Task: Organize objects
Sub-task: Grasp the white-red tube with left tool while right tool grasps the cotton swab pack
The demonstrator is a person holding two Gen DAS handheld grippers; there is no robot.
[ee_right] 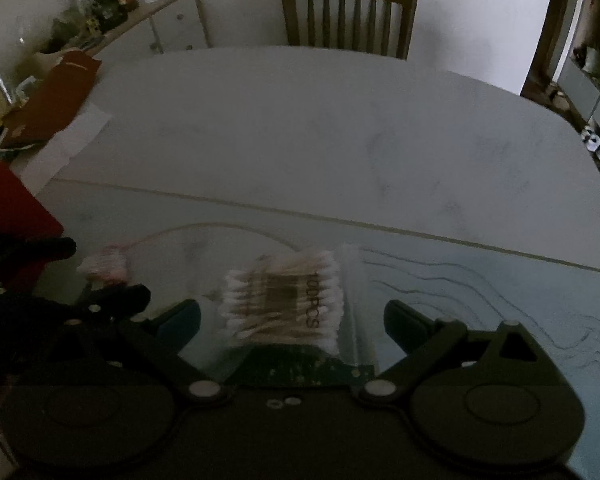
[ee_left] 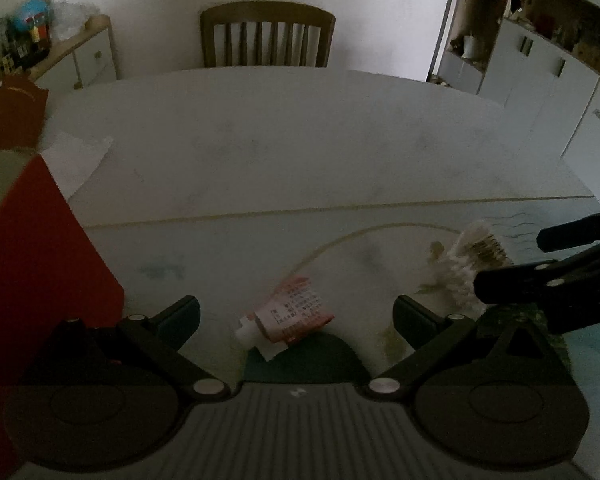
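Jaws wide both grippers; L over pink-white tube (ee_left: 288, 314), R over bagged cotton swabs (ee_right: 284, 300) marked "100PCS".

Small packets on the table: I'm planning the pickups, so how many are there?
2: a pink tube between the left gripper's open jaws, and a cotton swab bag between the right gripper's.

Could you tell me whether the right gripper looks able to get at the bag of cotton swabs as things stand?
Probably yes. The right gripper is open, and the bag of cotton swabs lies flat on the table right between its fingers, with nothing over it. The left gripper sits off to the side.
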